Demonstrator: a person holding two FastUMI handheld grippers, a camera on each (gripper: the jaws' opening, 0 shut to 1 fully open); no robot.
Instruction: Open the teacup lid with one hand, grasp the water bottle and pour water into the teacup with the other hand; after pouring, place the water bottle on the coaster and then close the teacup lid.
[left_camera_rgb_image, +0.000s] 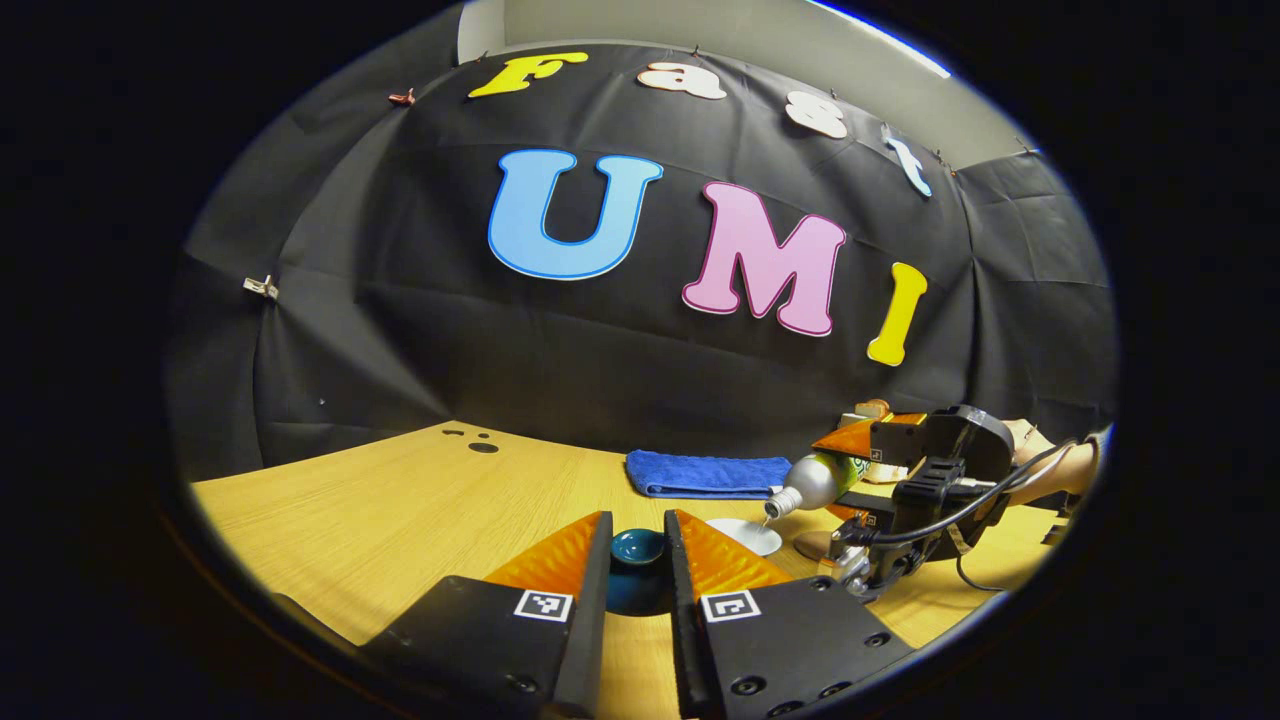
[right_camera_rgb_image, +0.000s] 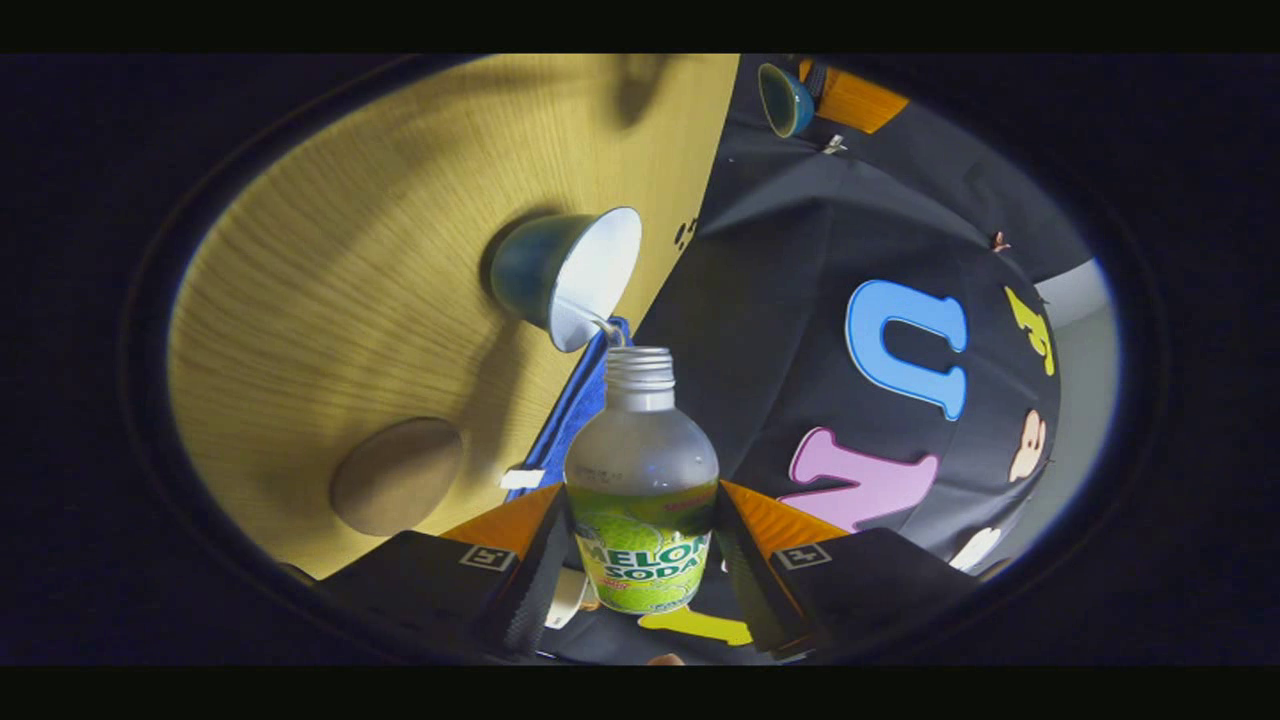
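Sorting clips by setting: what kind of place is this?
Likely a staged recording booth, not a home: black cloth wall behind a light wooden table, set with a folded blue towel and round wooden coaster.

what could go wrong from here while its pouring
The water bottle, tipped in the right gripper, sends a thin stream just over the teacup rim, so a small drift may spill water onto the table. The left gripper holds the teacup lid close by; it might bump the cup. The coaster is small, so the bottle may land off it.
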